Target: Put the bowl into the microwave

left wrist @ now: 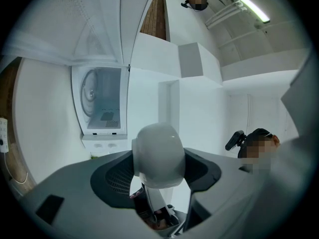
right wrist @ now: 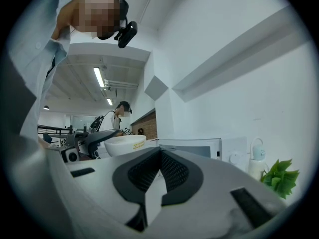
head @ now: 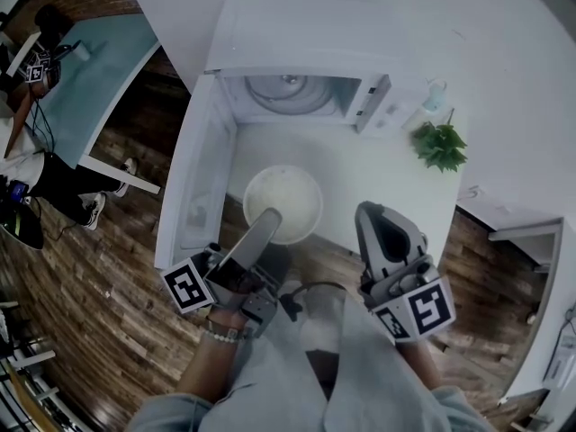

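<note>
A white bowl point(head: 286, 196) sits low over the white counter point(head: 387, 169), in front of the open microwave point(head: 292, 93). My left gripper point(head: 270, 216) reaches it from the near side and is shut on its near rim. In the left gripper view the bowl point(left wrist: 158, 151) shows edge-on between the jaws, with the microwave's cavity and turntable point(left wrist: 94, 96) beyond. My right gripper point(head: 373, 219) hovers to the bowl's right, shut, with nothing in it. In the right gripper view the right gripper point(right wrist: 160, 158) has its pads together, and the bowl point(right wrist: 124, 143) lies to its left.
The microwave door point(head: 193, 187) stands swung out to the left of the bowl. A small green plant point(head: 439, 144) and a pale bottle point(head: 434, 95) stand on the counter to the right of the microwave. Wood floor lies below the counter's near edge.
</note>
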